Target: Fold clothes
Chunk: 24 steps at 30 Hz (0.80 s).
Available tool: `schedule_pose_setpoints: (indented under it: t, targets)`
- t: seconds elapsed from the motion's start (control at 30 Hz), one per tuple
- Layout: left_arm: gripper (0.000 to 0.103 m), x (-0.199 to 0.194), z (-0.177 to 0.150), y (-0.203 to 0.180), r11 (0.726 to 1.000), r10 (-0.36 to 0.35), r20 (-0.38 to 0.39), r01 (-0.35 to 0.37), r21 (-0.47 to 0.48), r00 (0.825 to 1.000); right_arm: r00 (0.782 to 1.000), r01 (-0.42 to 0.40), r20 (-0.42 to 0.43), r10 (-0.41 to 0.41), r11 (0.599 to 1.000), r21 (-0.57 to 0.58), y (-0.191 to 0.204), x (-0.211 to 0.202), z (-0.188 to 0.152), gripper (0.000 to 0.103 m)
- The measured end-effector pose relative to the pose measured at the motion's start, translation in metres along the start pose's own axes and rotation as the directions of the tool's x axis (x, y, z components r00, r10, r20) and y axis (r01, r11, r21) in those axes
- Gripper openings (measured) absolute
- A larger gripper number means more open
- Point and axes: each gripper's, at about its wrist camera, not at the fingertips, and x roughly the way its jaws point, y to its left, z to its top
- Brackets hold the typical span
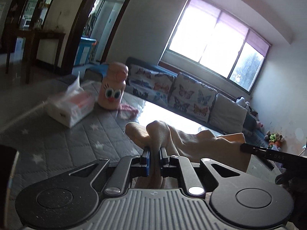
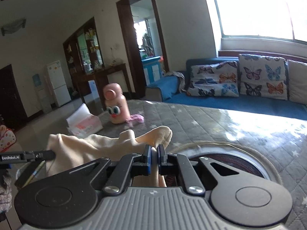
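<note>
A cream-coloured garment (image 1: 193,143) hangs stretched between both grippers above the grey star-patterned table cover (image 1: 80,138). My left gripper (image 1: 155,149) is shut on a bunched fold of it, with cloth bulging out past the pads. My right gripper (image 2: 155,147) is shut on another edge of the same garment (image 2: 96,143). In the left wrist view the right gripper's black finger shows at the right, pressed into the cloth. In the right wrist view the left gripper's finger shows at the left, gripping the cloth's far end.
A tissue pack (image 1: 71,107) and a pink cartoon-faced bottle (image 1: 113,88) stand at the far side of the table, with a pink cloth (image 2: 135,119) beside the bottle. A blue sofa with butterfly cushions (image 2: 239,76) lies beyond. A round dark inset (image 2: 230,164) sits in the table under my right gripper.
</note>
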Motion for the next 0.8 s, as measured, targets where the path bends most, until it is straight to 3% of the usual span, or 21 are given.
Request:
schedule_pose_setpoints:
  t: [0.2,0.3,0.4,0.5,0.8]
  targets:
    - [0.010,-0.010,0.018,0.015,0.997,0.067,0.039,-0.068,0.034,0.997,0.999,-0.048,0.002,0.048,0.999,-0.013,0.018,0.015,0.011,0.006]
    - [0.012,0.002,0.018,0.027,0.992,0.113,0.005,-0.113,0.047,0.994,0.998,-0.053,-0.030,0.052,0.999,-0.010,0.022,0.037,0.014,0.006]
    - [0.019,0.017,0.015,0.041,0.981,0.188,-0.031,-0.186,0.049,0.982,0.998,-0.024,-0.059,0.023,1.000,-0.007,0.025,0.063,0.013,0.007]
    - [0.038,0.024,0.010,0.052,0.968,0.247,-0.047,-0.245,0.051,0.968,0.996,0.005,-0.087,-0.004,1.000,0.011,0.024,0.082,0.009,0.010]
    - [0.039,0.051,0.011,0.046,0.978,0.199,-0.082,-0.193,0.077,0.977,0.983,-0.052,-0.181,0.043,0.997,-0.048,0.038,0.108,-0.004,0.012]
